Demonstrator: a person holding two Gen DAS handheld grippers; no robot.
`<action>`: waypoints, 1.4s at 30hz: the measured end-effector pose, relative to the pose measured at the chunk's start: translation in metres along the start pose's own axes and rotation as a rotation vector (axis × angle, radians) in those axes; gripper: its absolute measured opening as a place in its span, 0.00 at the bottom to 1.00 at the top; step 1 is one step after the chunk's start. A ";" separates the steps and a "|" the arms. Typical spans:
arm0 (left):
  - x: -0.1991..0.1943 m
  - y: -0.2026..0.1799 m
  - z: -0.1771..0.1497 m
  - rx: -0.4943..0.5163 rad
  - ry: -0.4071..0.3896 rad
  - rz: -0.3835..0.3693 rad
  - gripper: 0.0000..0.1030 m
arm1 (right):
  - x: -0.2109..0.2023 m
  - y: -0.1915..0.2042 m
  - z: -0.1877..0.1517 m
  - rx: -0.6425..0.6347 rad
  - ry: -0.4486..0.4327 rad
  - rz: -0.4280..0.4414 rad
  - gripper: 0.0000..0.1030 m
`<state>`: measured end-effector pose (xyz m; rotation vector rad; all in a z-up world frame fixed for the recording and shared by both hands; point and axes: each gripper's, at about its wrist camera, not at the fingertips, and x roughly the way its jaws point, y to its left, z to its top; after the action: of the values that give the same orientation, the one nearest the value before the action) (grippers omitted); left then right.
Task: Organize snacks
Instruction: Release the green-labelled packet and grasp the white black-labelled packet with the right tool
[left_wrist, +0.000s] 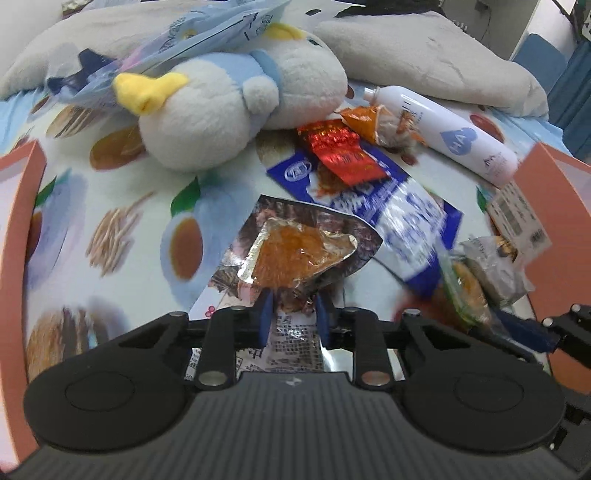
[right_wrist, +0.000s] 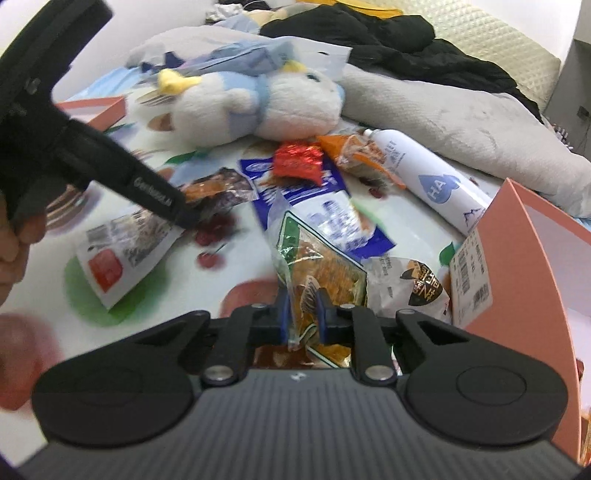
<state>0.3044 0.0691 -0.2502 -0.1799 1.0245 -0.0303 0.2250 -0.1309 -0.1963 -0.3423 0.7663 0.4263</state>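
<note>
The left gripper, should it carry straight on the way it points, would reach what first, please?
Beyond the snack packet that the left gripper holds, probably the blue and white bag; depth is hard to judge.

1. Bright, even indoor light; shadows are soft and faint around the plush toy (left_wrist: 207, 110).
2. Small glare spots sit on the foil packet (left_wrist: 295, 254) below the toy.
3. Motion blur smears the blue-and-white bag (left_wrist: 399, 221) right of the toy.
4. Fisheye bending curves both views' edges.
</note>
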 end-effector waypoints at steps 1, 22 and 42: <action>-0.006 0.000 -0.006 -0.007 0.000 -0.005 0.27 | -0.006 0.004 -0.004 -0.004 0.000 0.006 0.17; -0.103 -0.004 -0.122 -0.098 -0.011 -0.048 0.26 | -0.107 0.069 -0.069 -0.034 -0.004 0.059 0.16; -0.114 -0.002 -0.130 -0.094 -0.005 -0.015 0.26 | -0.124 0.044 -0.071 0.335 -0.140 0.176 0.85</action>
<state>0.1340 0.0617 -0.2193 -0.2727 1.0206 0.0045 0.0819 -0.1551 -0.1606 0.0687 0.7189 0.4723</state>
